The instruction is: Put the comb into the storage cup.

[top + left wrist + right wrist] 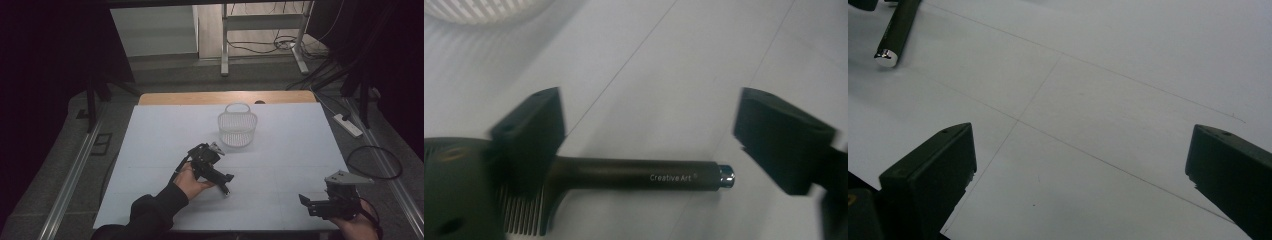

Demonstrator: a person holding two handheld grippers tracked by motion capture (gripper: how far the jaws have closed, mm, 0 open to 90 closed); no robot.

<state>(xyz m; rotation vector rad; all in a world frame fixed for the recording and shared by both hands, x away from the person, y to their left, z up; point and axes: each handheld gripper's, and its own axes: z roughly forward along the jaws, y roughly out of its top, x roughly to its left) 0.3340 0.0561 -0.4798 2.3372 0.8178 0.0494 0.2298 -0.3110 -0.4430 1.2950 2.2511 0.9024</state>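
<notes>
- The left hand-held gripper (226,186) sits low over the middle of the white counter (280,150), held in the person's left hand (189,181).
- Its two black jaws stand wide apart, and nothing is pinched between them.
- In the left gripper view, a dark brush (624,175) lies flat on the counter between those jaws (the pads do not press on it).
- One jaw stands over the spot where the brush's handle meets its head, and the other jaw is just past the shiny silver tip of the handle.
- The handle has small white words on it that read "Creative Art".
- The brush's teeth point toward the bottom of that view, and the head is partly hidden behind the jaw.
- The right hand-held gripper (306,202) is near the front right corner of the counter, well apart from the left one.
- Its jaws are wide open too, with bare white counter between them.
- In the right gripper view, the end of the brush handle (895,32) shows far off at the top left.
- A white basket (237,125) with a looped handle stands upright farther back on the counter, near the left hand-held gripper but not touching it.
- Thin lines cross the counter's white top.
</notes>
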